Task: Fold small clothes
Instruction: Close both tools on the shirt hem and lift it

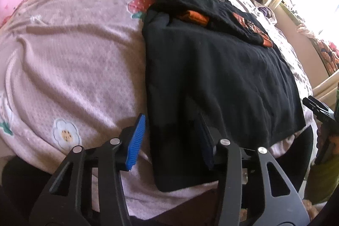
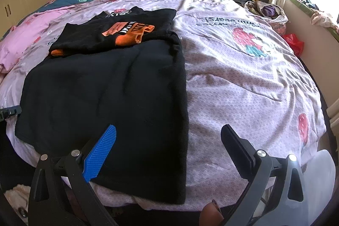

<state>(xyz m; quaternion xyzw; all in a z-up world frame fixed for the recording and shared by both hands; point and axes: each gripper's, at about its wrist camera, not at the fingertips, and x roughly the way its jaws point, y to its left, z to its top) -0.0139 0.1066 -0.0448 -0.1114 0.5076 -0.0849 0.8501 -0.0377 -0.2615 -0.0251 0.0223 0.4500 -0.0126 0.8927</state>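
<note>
A black knit sweater with orange cuffs and an orange printed patch (image 2: 110,86) lies flat on the pale pink strawberry-print bedspread (image 2: 243,77). Its long axis runs from the near edge of the bed toward 12 o'clock, and its sleeves are folded across the upper body.

In the left wrist view, the left gripper (image 1: 171,139) straddles the sweater's near left corner. Its blue ribbed pad (image 1: 136,139) stands just off the garment's left edge at 9 o'clock, over the bedspread. The opposite finger is dark and sits over the black cloth, so whether it lies on top of or under the hem cannot be told. The jaws are partly closed, but the pads do not visibly pinch the fabric.

In the right wrist view, the right gripper (image 2: 167,149) is wide open and holds nothing. Its blue pad hovers over the sweater's lower right area, its black finger over bare bedspread, with the garment's right edge running between them toward 12 o'clock.

Both grippers look about equally near the hem, one at each near corner. The likely next fold carries that hem away toward the collar, which depends on each jaw closing across the hem's edge.
</note>
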